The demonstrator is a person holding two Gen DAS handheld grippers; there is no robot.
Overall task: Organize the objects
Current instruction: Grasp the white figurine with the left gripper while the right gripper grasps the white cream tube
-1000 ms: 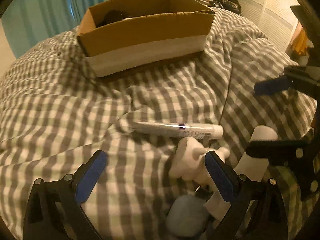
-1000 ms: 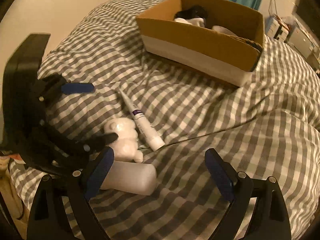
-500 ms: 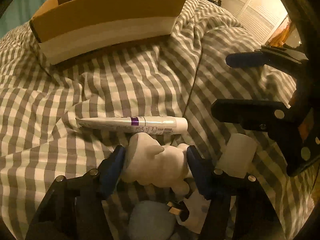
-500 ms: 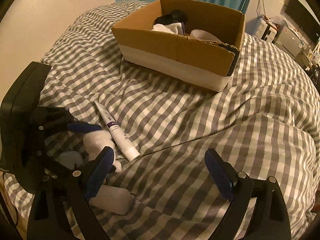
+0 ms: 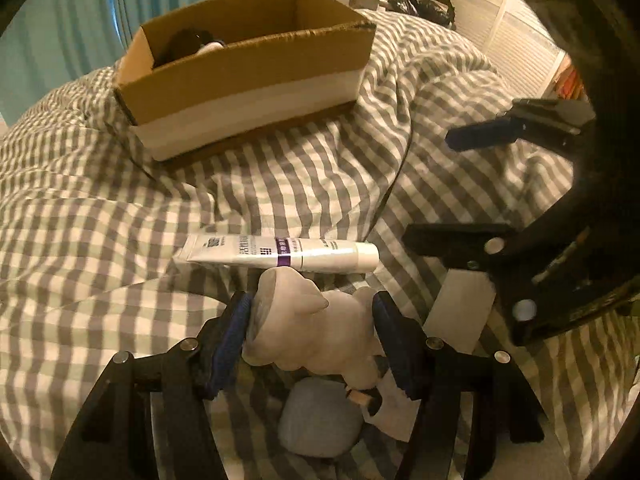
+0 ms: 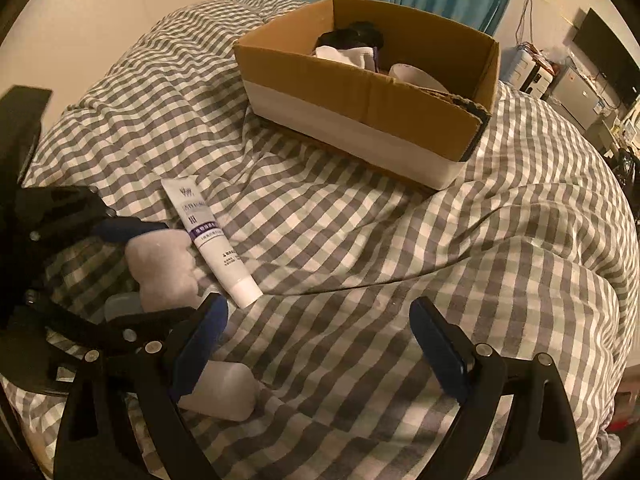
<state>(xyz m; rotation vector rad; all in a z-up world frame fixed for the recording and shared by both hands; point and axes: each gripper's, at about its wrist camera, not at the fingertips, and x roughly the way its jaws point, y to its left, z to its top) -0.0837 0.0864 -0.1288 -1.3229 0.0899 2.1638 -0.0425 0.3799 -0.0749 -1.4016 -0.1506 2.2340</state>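
Observation:
A white animal figurine (image 5: 316, 332) sits between the blue pads of my left gripper (image 5: 310, 306), which is shut on it just above the checked blanket. The right wrist view shows the same figurine (image 6: 164, 264) at the left, held in the left gripper (image 6: 140, 276). A white tube with a purple band (image 5: 280, 254) lies right beyond the figurine. My right gripper (image 6: 316, 312) stands open over bare blanket, nothing between its fingers. The cardboard box (image 5: 248, 80) sits farther back on the bed, with dark and white items inside.
A white bottle (image 5: 460, 312) lies under the right gripper (image 5: 460, 188), beside the figurine. A blue-grey round object (image 5: 320, 420) rests beneath my left gripper. The checked blanket (image 6: 400, 248) is rumpled, with furniture and clutter beyond the bed's far edge.
My left gripper went from wide open to shut on the white figurine and has drawn back a little with it. The right gripper stays open.

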